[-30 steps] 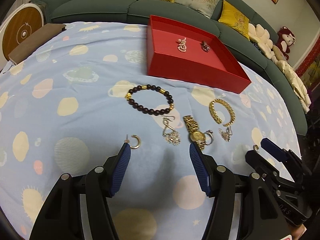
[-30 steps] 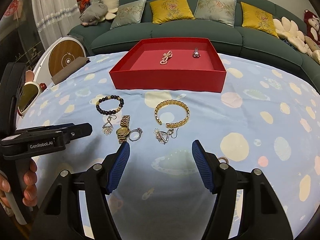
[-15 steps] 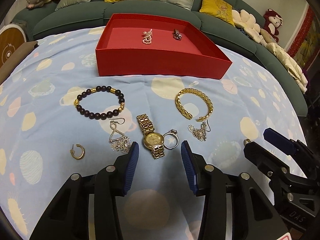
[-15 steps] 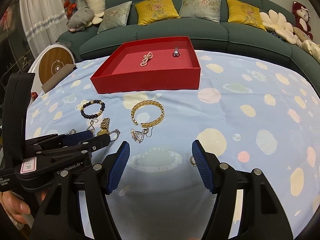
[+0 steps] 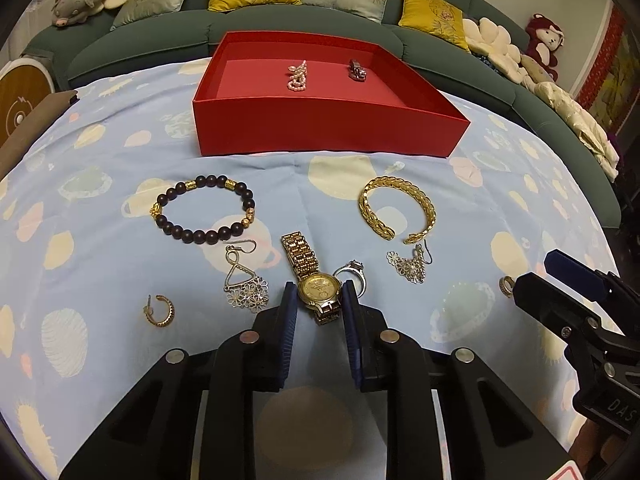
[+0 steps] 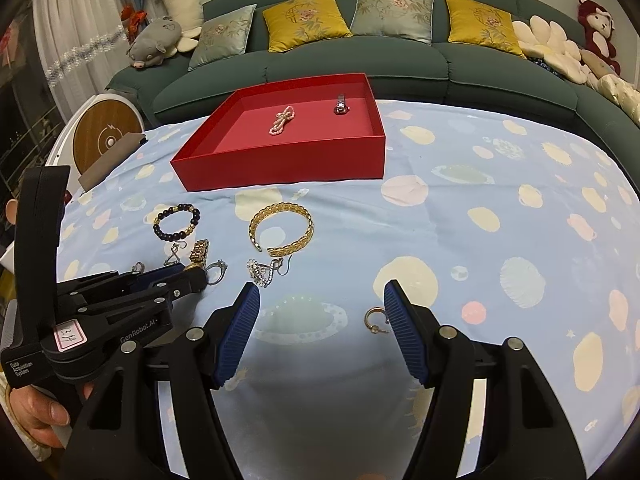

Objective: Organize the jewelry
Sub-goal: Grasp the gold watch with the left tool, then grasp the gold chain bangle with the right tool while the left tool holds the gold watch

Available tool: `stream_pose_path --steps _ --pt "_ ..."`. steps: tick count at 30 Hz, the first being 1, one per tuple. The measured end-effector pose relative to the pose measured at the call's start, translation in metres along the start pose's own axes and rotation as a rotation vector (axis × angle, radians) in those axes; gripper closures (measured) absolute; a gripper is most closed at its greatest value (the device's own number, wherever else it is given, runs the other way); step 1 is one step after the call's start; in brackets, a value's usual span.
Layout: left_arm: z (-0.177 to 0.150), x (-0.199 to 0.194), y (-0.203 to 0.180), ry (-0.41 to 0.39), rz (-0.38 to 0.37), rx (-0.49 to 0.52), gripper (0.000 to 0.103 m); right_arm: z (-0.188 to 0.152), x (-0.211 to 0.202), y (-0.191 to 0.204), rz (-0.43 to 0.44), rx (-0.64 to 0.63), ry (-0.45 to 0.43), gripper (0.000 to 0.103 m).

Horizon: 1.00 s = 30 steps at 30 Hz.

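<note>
Fingers (image 5: pixel 287 312) on the left gripper (image 5: pixel 316 304) have just been closing in and now sit on either side of the gold watch (image 5: pixel 318 290), right at its case, though it's hard to call whether the pads are actually pressing on it yet. From that left wrist view the watch lies on the blue patterned tabletop (image 5: pixel 120 152), with a silver ring (image 5: pixel 352 276) just beside it, a flower earring (image 5: pixel 244 284) on the other side and a small gold hoop (image 5: pixel 160 311) further left. Behind those are the dark bead bracelet (image 5: pixel 204 210) and the gold cuff (image 5: pixel 396 214), then the red tray (image 5: pixel 328 128) with a pearl piece (image 5: pixel 297 76) and a small silver item (image 5: pixel 357 70) already inside. Over on the right wrist view, the right gripper (image 6: pixel 320 320) has its fingers (image 6: pixel 240 328) well apart with nothing clamped, hovering over the cloth, and a second gold hoop (image 6: pixel 374 318) lies just inside the right-hand finger. A hand (image 6: pixel 36 412) holds the left gripper's handle at the lower left.
</note>
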<state>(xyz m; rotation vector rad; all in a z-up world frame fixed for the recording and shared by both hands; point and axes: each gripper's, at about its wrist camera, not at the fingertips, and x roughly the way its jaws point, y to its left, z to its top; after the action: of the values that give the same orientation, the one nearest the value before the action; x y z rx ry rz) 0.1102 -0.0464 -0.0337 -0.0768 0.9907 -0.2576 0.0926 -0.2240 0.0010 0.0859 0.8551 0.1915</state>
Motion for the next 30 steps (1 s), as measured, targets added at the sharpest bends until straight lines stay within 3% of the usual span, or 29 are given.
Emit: stream_pose_path --steps 11,20,30 --pt "0.01 -0.032 0.018 -0.041 -0.048 -0.067 0.083 0.014 0.018 0.007 0.0 0.012 -0.008 0.041" --pt "0.014 -0.054 0.043 -0.068 -0.053 -0.121 0.083 0.022 0.057 0.016 0.017 0.057 0.049 0.04" --pt "0.011 -0.065 0.074 -0.075 -0.041 -0.175 0.083 0.028 0.086 0.04 -0.008 0.024 0.07 0.034"
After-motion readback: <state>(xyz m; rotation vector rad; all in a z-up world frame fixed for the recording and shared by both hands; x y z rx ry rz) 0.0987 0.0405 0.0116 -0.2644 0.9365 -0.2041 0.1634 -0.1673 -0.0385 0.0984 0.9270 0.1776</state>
